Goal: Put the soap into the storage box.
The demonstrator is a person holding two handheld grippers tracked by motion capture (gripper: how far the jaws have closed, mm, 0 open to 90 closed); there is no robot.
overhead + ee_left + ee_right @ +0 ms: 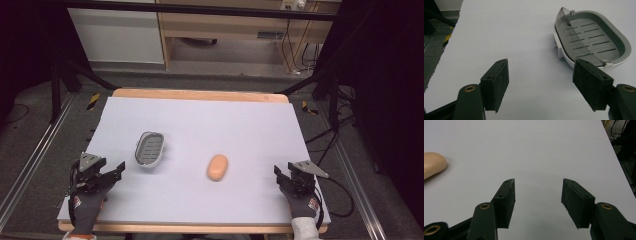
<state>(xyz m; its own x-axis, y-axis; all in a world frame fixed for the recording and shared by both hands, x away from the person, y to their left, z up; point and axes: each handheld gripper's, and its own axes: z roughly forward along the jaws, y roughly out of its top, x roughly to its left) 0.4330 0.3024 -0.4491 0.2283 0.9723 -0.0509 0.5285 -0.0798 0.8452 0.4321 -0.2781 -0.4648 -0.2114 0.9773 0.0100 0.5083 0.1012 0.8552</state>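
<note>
A grey slotted soap dish (150, 148) in a white tray lies on the white table (200, 125), left of centre. An oval peach soap bar (218, 167) rests to its right. My left gripper (118, 170) hovers near the front left corner, open and empty, below and left of the dish. In the left gripper view the dish (594, 40) lies just beyond the right jaw of that gripper (540, 75). My right gripper (278, 175) is open and empty at the front right. Its own view (538, 192) shows the soap (432, 163) at the left edge.
The wooden table rim (200, 94) runs along the far side. Black stand legs and cables (325, 100) lie on the floor to both sides. A wooden cabinet (225, 25) stands behind the table.
</note>
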